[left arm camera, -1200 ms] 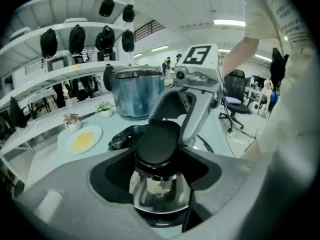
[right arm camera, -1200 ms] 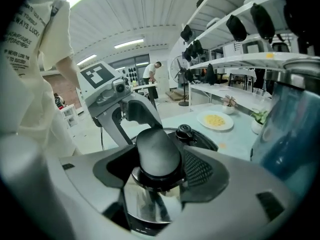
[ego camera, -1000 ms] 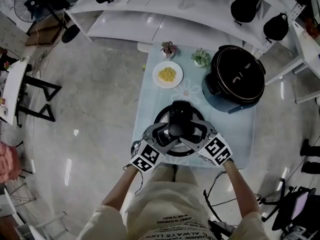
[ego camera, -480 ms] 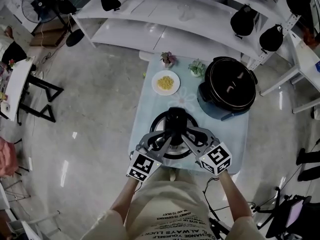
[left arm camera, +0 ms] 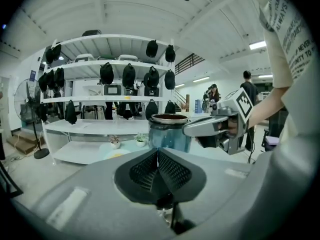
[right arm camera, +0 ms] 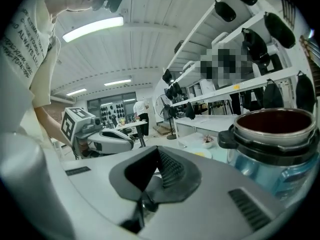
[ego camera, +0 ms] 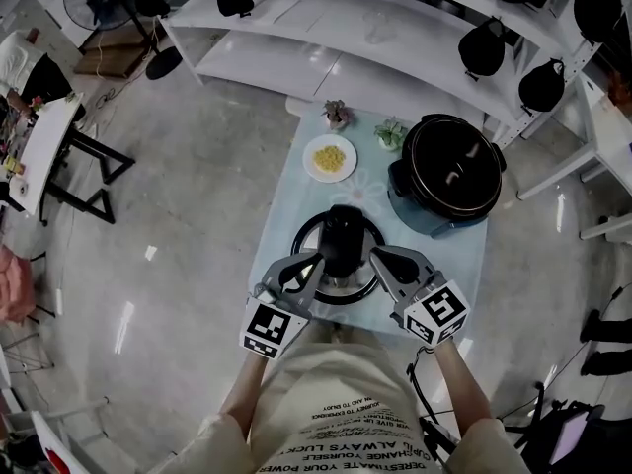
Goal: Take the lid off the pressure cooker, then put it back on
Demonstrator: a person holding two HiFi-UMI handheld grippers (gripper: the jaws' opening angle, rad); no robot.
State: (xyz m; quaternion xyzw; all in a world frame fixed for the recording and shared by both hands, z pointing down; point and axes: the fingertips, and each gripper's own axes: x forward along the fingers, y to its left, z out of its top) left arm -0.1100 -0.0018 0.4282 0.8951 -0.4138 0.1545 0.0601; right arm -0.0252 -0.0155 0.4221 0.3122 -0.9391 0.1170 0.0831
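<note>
The black round lid (ego camera: 348, 282) with its tall black knob lies flat on the pale blue table (ego camera: 296, 200), just in front of me. The open pressure cooker (ego camera: 449, 171) stands at the back right, its dark pot bare. My left gripper (ego camera: 318, 262) hangs above the lid's left side and my right gripper (ego camera: 374, 257) above its right side. Both are shut with nothing between the pads. In the left gripper view the shut gripper (left arm camera: 158, 152) points at the cooker (left arm camera: 169, 132). In the right gripper view the shut gripper (right arm camera: 159, 157) has the cooker (right arm camera: 277, 136) at right. The lid is hidden in both gripper views.
A white plate of yellow food (ego camera: 330, 158) and two small potted plants (ego camera: 337, 115) (ego camera: 392, 132) stand at the table's far end. White shelves with black bags (ego camera: 395, 28) run behind it. A person (left arm camera: 246, 84) stands further back in the room.
Both grippers stood open on either side of the lid's knob. They have since lifted away from the lid and their jaws have closed on nothing. The lid stays on the table.
</note>
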